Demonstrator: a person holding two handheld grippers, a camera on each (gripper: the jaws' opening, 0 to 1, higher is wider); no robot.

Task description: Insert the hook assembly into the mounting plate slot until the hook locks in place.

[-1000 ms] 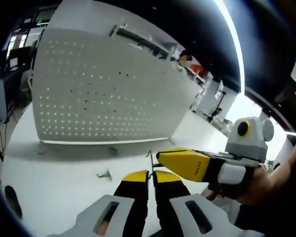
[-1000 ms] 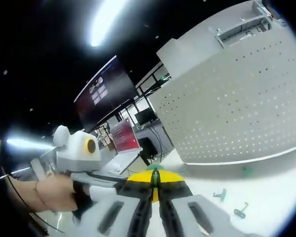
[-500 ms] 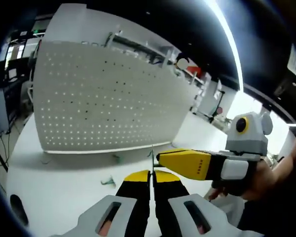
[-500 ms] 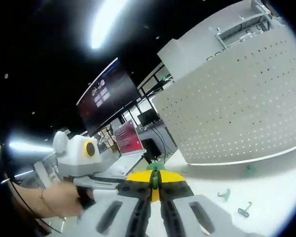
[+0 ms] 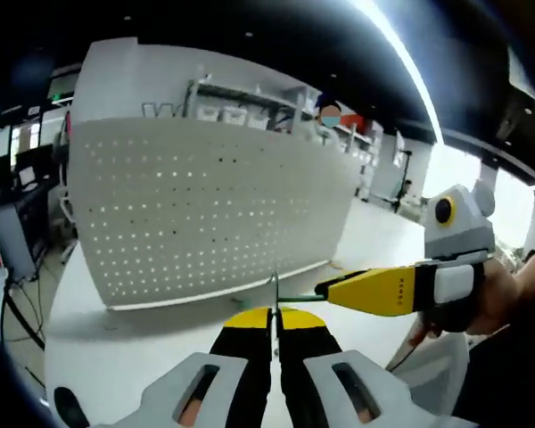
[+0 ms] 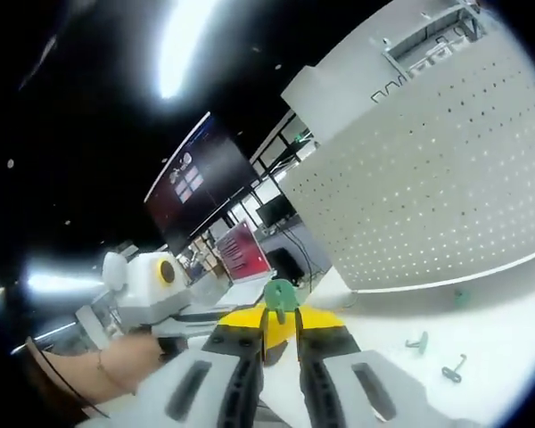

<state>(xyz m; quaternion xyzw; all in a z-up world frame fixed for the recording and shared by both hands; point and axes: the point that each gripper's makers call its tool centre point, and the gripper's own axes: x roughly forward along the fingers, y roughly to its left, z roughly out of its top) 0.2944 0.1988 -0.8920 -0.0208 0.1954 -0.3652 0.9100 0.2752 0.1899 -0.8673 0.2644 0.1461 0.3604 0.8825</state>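
The white pegboard mounting plate (image 5: 205, 214) stands upright on the white table (image 5: 116, 357). My left gripper (image 5: 274, 319) is shut on a thin metal hook wire (image 5: 274, 290) that rises between its yellow tips. From the right, my right gripper (image 5: 325, 288) reaches in sideways, with a thin green part (image 5: 299, 299) bridging its tip and the wire. In the right gripper view my right gripper (image 6: 280, 321) is shut on a green hook piece (image 6: 281, 292) that sticks up above the jaws. The pegboard (image 6: 428, 196) stands to the right, and the left gripper (image 6: 201, 314) lies at the left.
Loose green hooks (image 6: 417, 341) (image 6: 453, 367) lie on the table (image 6: 481, 330) in front of the pegboard's lower edge. A person's hand (image 5: 508, 299) holds the right gripper; another hand (image 6: 116, 366) holds the left one. Screens and shelving stand in the background.
Both views have tilted up, so the pegboard sits more central. The right gripper's tip has drawn away to the right of my left jaws. The green piece stands higher above the right jaws.
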